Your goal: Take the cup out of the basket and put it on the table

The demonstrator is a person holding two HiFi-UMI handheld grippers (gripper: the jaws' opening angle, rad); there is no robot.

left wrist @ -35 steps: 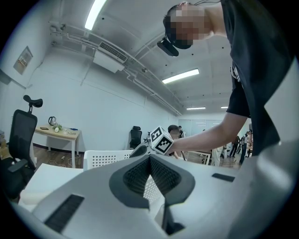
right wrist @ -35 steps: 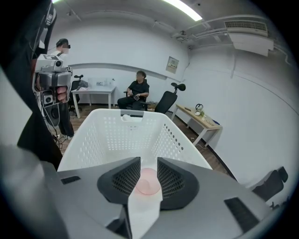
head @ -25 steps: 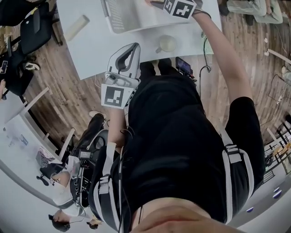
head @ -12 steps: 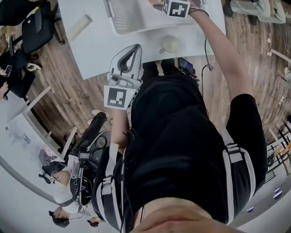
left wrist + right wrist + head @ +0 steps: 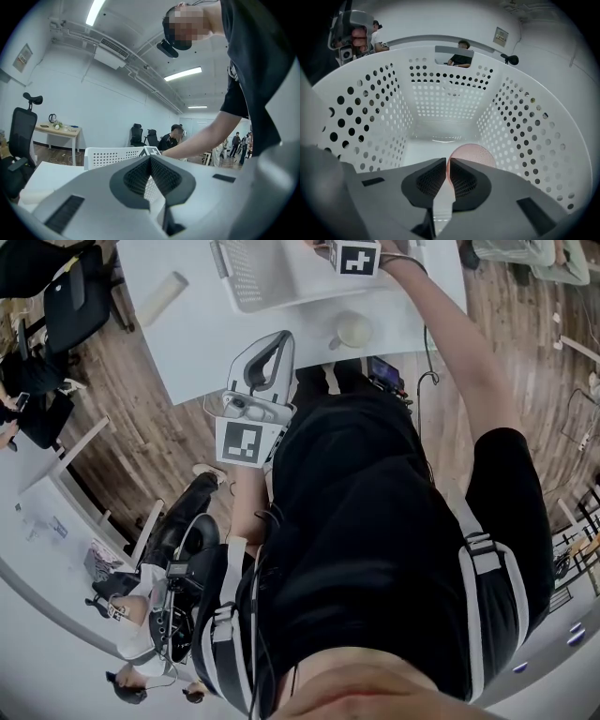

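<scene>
Right gripper reaches down inside the white basket, perforated walls all round it. Jaws drawn almost together, only a thin slit between the pads, and the edge of a pink cup sits in that slit: pinching the cup by its wall. Rest of the cup bulges out to the right of the jaws, low in the basket near the floor, close to the right-hand wall. Cannot tell whether it touches the basket floor.

Head view: basket stands on the white table at the far edge; the right arm stretches out to it and only that gripper's marker cube shows.

Left gripper held back by the table's near edge, well apart from the basket. Its own view shows the jaws pressed together, nothing between them.

White mug on the table just this side of the basket. Pale roll lies off to the left
</scene>
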